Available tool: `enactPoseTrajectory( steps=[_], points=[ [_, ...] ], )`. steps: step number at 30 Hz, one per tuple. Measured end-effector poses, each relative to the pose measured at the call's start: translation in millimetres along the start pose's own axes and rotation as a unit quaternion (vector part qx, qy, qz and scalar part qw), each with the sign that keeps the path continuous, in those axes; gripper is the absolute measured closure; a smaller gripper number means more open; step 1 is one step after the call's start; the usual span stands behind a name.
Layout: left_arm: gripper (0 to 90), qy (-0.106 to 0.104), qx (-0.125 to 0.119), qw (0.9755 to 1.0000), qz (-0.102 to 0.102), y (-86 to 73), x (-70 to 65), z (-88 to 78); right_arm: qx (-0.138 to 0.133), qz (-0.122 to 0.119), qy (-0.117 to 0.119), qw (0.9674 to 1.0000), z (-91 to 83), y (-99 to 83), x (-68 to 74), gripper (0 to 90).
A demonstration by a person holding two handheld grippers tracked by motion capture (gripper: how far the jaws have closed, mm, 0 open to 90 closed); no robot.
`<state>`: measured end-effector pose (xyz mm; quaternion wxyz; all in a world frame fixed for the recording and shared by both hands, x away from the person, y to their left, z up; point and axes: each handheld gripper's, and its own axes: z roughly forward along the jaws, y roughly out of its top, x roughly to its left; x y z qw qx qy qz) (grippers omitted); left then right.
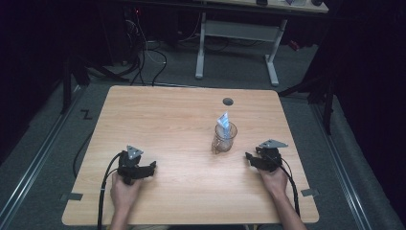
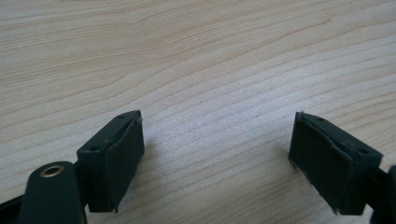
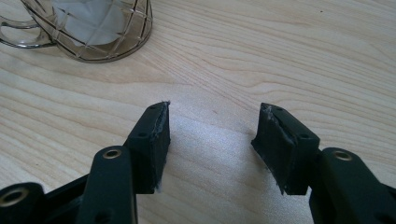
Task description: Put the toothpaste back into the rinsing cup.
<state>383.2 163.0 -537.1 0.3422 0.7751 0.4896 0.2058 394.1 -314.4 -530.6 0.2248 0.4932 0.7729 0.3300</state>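
A clear glass mug (image 1: 224, 138) with a cut pattern stands upright on the wooden table (image 1: 158, 120), right of centre. A pale blue-white folded packet (image 1: 223, 120) sticks up out of it. The mug's base and handle (image 3: 88, 28) appear at the top left of the right gripper view. My right gripper (image 1: 251, 158) rests low over the table just right of the mug, open, nothing between its pads (image 3: 156, 140). My left gripper (image 1: 151, 167) sits near the front left of the table, open wide over bare wood (image 2: 215, 135).
A round cable hole (image 1: 228, 101) is set in the table's far edge. Beyond the table stands a desk frame with white legs (image 1: 201, 43), with cables on the floor. Dark curtains close both sides.
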Motion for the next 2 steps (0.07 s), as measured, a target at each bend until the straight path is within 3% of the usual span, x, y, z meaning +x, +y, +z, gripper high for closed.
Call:
enactPoseTrajectory(
  steps=[2],
  points=[
    [18.0,0.000,0.000,1.0000,0.000,0.0,0.0,0.0,0.000,-0.001,0.000,1.0000,0.1,0.0,-0.2,44.3]
  ],
)
